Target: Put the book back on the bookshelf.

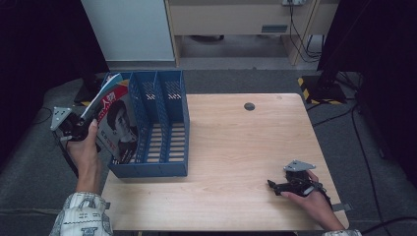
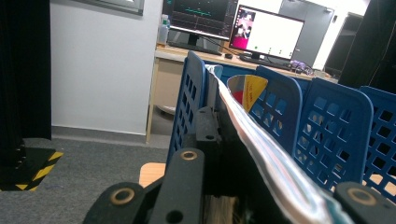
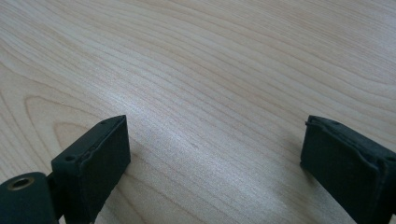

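Left gripper [image 2: 233,186] jaws clenched on magazine [image 1: 115,120] — upright, long axis tilted, in blue rack [image 1: 167,123].

surface: light wood-grain worktop [image 1: 236,147], dark round grommet [image 1: 249,106] near its far edge.
standing on it: blue file rack [image 1: 162,125], left end, three perforated compartments.
resting on it: right tongs [image 1: 272,185], near right corner, jaws apart.
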